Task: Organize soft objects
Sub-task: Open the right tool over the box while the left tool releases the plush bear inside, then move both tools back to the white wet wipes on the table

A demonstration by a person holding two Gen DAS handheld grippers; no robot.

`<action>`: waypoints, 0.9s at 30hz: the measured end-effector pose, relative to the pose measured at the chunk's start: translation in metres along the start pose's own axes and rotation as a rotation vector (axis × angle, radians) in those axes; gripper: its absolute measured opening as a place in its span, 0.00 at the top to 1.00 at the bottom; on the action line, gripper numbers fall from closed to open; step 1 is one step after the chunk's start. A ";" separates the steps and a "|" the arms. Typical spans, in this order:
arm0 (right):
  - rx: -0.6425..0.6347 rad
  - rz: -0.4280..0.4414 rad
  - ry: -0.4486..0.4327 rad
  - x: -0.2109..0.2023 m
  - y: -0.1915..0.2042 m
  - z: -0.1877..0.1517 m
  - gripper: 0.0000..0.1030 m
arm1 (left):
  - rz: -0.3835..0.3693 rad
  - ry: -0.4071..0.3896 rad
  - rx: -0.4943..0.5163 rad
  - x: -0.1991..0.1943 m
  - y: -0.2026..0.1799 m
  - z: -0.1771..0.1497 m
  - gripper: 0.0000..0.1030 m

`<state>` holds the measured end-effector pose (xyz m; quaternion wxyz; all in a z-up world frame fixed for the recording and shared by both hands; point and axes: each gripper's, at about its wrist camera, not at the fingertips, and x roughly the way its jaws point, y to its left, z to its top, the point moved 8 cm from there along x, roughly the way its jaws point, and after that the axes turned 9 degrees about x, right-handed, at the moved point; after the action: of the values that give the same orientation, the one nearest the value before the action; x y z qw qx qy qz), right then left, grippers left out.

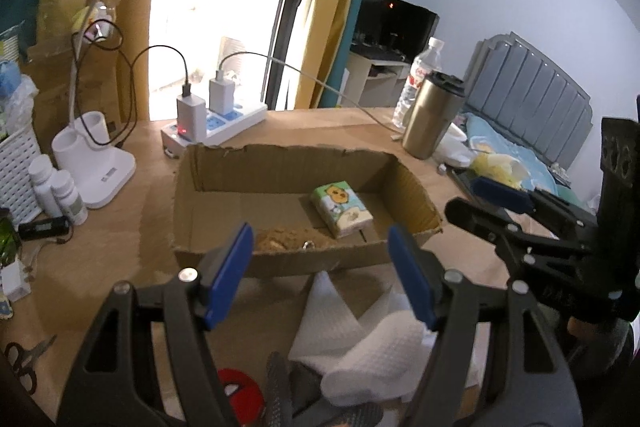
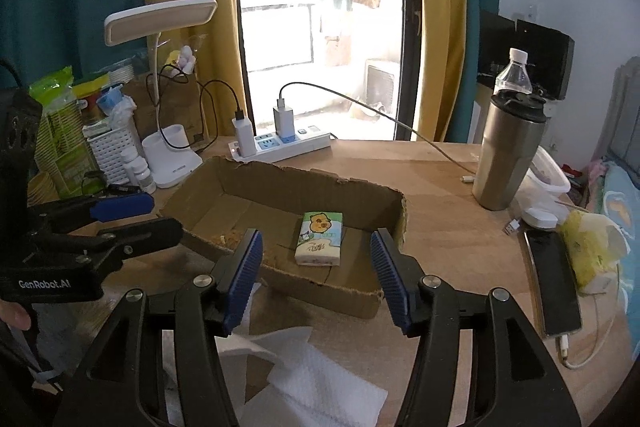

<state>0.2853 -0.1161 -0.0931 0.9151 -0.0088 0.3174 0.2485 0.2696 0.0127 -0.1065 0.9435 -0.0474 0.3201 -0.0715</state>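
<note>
A shallow cardboard box (image 1: 224,167) (image 2: 288,183) sits on the wooden table. Inside it lie a small tissue pack (image 1: 342,209) (image 2: 320,237) with a cartoon print and a brown fuzzy item (image 1: 286,241) at the near wall. White paper towels (image 1: 360,339) (image 2: 316,379) lie on the table in front of the box, below both grippers. A grey fabric piece (image 1: 288,387) and a red item (image 1: 240,391) lie at the near edge. My left gripper (image 1: 320,267) is open and empty above the towels. My right gripper (image 2: 316,279) is open and empty, just before the box.
A power strip (image 2: 280,145) with chargers and cables, a white lamp base (image 2: 172,159), pill bottles (image 1: 60,191) and a white basket stand at the back left. A steel tumbler (image 2: 508,151), a water bottle, a phone (image 2: 552,287) and a yellow tissue pack (image 2: 588,251) are at right. Scissors (image 1: 24,359) lie at left.
</note>
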 end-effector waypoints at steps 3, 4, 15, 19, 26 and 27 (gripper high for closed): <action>0.006 -0.006 -0.004 -0.005 0.001 -0.004 0.42 | 0.008 -0.002 -0.002 -0.008 0.002 -0.006 0.30; 0.007 -0.005 -0.005 -0.006 0.002 -0.005 0.42 | 0.010 -0.001 -0.003 -0.011 0.003 -0.008 0.30; 0.022 -0.017 0.013 -0.013 0.005 -0.030 0.33 | 0.018 0.018 -0.008 -0.026 0.005 -0.034 0.30; 0.029 -0.033 0.040 -0.016 0.002 -0.046 0.33 | 0.012 0.030 -0.020 -0.026 0.003 -0.046 0.30; 0.045 -0.058 0.086 -0.016 -0.008 -0.073 0.33 | -0.004 0.048 -0.016 -0.023 -0.007 -0.059 0.30; 0.052 -0.061 0.094 -0.015 -0.011 -0.077 0.33 | -0.005 0.053 -0.014 -0.022 -0.008 -0.060 0.30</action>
<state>0.2359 -0.1455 -0.1477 0.9063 -0.0064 0.3659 0.2116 0.2149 0.0053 -0.1399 0.9342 -0.0528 0.3452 -0.0731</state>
